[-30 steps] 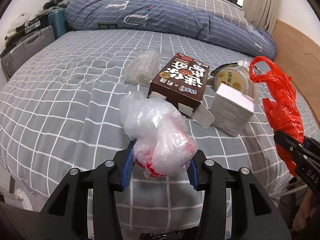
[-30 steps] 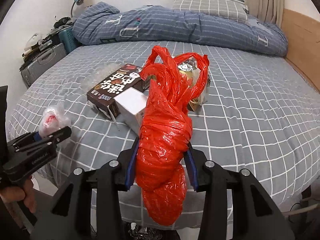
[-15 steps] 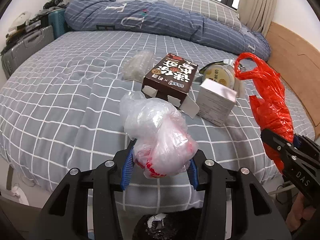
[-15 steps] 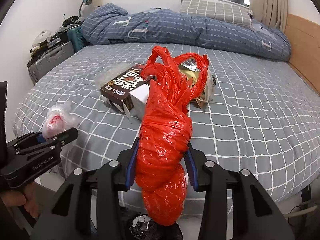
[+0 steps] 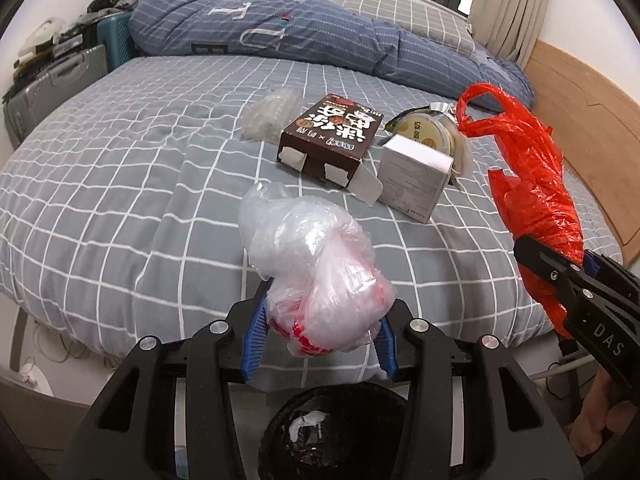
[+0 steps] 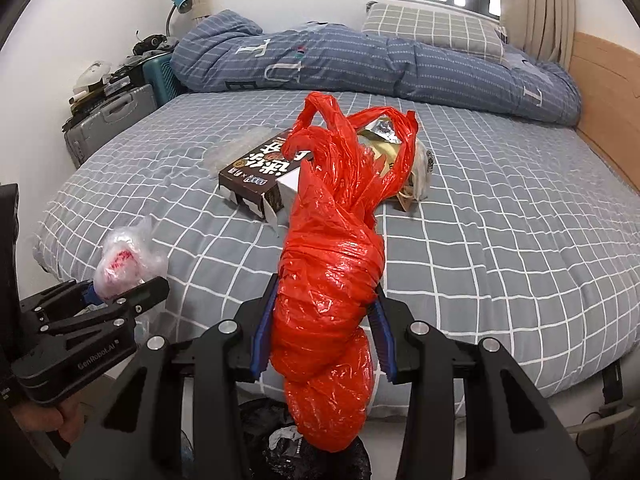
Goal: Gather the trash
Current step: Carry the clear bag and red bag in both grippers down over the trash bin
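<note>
The left hand-held gripper (image 5: 320, 338) clamps a crumpled clear plastic bag (image 5: 316, 276) with red print; the right hand-held gripper (image 6: 322, 338) squeezes a twisted, glossy red plastic bag (image 6: 332, 280). Beyond both, on the grey checked bed (image 5: 120, 184), lie a brown carton (image 5: 330, 140), a white box (image 5: 414, 178) and a foil-lidded cup (image 5: 426, 132). Below the grippers sits a black-lined bin (image 5: 332, 436).

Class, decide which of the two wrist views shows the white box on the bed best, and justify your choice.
The left wrist view: the white box sits unobstructed beside the brown carton. In the right wrist view, the red bag held by the right gripper hides all but a corner.
</note>
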Tool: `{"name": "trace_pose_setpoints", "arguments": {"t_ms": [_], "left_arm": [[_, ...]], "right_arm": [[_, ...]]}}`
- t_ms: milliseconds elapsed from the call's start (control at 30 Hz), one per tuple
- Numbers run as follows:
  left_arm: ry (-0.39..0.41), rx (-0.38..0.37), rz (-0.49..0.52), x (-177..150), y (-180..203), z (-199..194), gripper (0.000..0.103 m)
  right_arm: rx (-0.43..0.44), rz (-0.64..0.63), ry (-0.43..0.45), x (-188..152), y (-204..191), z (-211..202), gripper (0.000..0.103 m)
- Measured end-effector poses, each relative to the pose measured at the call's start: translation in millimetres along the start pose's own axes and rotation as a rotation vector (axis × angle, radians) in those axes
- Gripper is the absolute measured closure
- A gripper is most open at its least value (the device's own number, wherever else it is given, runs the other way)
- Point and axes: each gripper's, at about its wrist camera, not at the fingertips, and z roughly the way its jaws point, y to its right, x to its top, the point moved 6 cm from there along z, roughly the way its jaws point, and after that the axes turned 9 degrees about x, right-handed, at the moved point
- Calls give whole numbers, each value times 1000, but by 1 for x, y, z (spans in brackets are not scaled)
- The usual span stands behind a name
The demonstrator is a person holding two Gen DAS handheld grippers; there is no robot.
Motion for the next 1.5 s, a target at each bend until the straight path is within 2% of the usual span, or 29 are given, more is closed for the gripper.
{"name": "trace_pose_setpoints", "arguments": {"t_ms": [933,1500], "left_arm": [[-63,-1,38,-63,0,-24,59],[-128,-2,46,-107,-2,-38,59]], "right_arm": [[26,13,-48,-50,-28,-21,63],[35,20,-115,-96,-45,-31,63]]}}
